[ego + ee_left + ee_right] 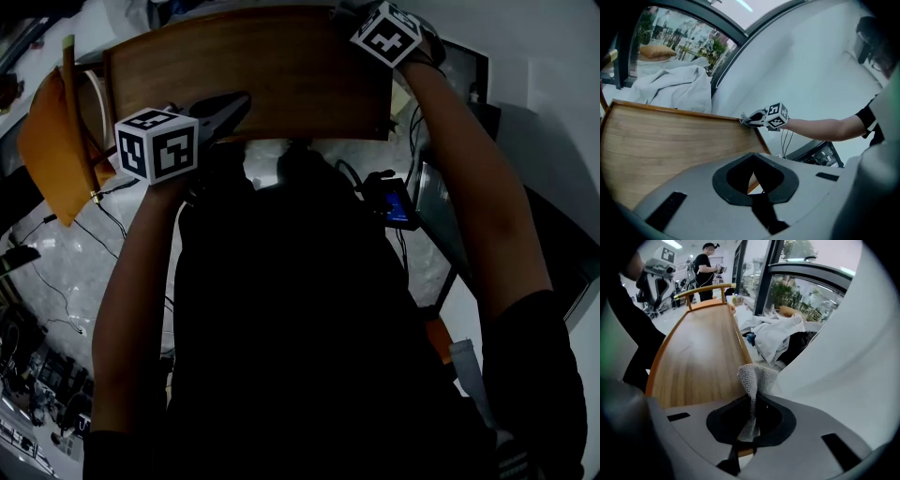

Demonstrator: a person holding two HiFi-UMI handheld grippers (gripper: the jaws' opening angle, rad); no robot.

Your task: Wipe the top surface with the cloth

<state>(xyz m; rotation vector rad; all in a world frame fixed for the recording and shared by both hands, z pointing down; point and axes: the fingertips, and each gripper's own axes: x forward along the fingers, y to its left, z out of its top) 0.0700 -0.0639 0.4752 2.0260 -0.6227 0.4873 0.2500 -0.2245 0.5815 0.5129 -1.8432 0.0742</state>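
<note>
The wooden top surface stretches across the top of the head view. A grey woven cloth hangs pinched in my right gripper, which is shut on it at the top's right-hand corner. From the left gripper view that same cloth rests on the far corner of the wooden top, under the right gripper. My left gripper hovers over the left part of the top. Its jaws stand together with nothing between them, only a sliver of wood showing past them.
A wooden rail ends the top at its far side. White fabric is heaped beside the table by a curved white wall. An orange pad leans at the left; a lit tablet and cables lie below. A person stands far off.
</note>
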